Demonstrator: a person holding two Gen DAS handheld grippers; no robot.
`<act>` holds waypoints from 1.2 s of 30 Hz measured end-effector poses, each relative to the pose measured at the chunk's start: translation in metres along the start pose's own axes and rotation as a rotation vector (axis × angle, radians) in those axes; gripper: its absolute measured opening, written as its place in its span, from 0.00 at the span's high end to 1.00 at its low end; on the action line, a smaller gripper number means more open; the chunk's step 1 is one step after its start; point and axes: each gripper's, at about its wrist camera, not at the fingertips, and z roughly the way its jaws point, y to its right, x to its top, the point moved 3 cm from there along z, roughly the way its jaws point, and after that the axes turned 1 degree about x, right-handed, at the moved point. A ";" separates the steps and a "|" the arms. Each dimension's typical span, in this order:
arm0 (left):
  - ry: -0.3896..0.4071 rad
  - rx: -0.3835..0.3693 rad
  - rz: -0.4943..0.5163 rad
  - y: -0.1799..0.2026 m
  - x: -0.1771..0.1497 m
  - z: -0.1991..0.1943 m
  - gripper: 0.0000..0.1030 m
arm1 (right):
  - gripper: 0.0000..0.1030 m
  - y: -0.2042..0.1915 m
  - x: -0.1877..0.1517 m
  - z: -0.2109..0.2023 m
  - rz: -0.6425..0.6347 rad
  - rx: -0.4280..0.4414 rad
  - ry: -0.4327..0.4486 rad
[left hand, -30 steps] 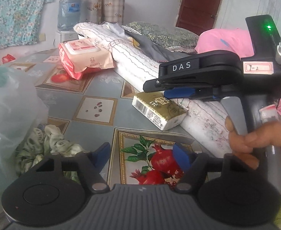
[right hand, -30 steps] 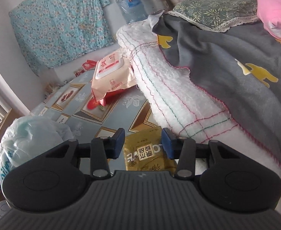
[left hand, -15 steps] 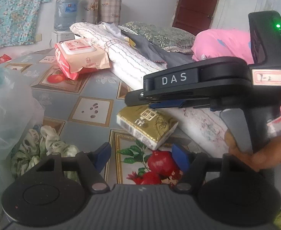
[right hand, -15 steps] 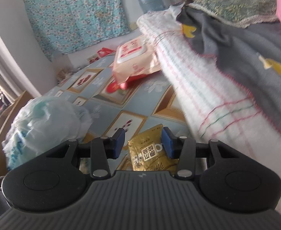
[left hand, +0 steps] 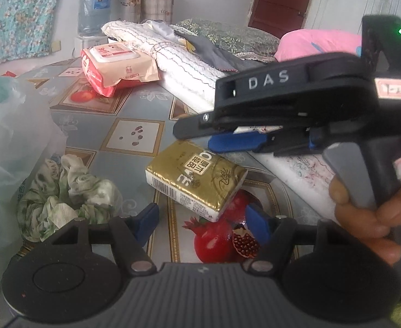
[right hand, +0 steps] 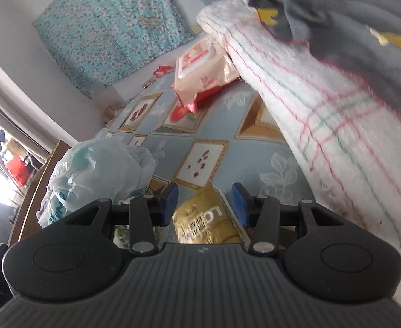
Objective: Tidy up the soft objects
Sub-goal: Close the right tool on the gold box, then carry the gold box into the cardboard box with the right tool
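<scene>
The right tongs' body hides the gold tissue pack's (right hand: 206, 216) near end; the towel (right hand: 323, 114) is motion-blurred.

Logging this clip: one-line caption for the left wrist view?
Open left gripper faces a gold tissue pack on the tablecloth; right gripper hovers above it.

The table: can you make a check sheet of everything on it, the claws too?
Surface: tablecloth with fruit pictures, mostly covered.
Job's things: gold pack flat near the middle; wipes farther back; green cloth crumpled on the left.
Clutter: plastic bag at left edge; folded blankets along the right.
Claws: left claw open, empty, low before the gold pack; right claw open above the pack, not gripping.
Cables: nothing seen.
Surroundings: water jug, dark door, floral cloth on the wall.
</scene>
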 end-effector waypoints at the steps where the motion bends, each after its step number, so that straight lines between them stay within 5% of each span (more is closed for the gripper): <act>1: 0.000 0.003 0.002 0.001 0.000 0.000 0.31 | 0.58 0.002 -0.002 0.002 0.010 0.007 -0.014; 9: 0.012 0.023 0.008 -0.001 -0.001 -0.004 0.40 | 0.60 -0.004 -0.020 0.001 -0.002 0.033 -0.064; 25: 0.102 0.052 0.049 0.016 0.000 -0.052 0.40 | 0.60 -0.027 -0.024 -0.042 -0.025 0.081 0.011; 30: 0.187 0.108 0.055 0.014 0.003 -0.089 0.40 | 0.59 -0.060 -0.021 -0.058 -0.084 0.144 0.041; 36: 0.308 0.261 0.021 -0.005 0.002 -0.149 0.40 | 0.58 -0.126 -0.020 -0.056 -0.208 0.263 0.023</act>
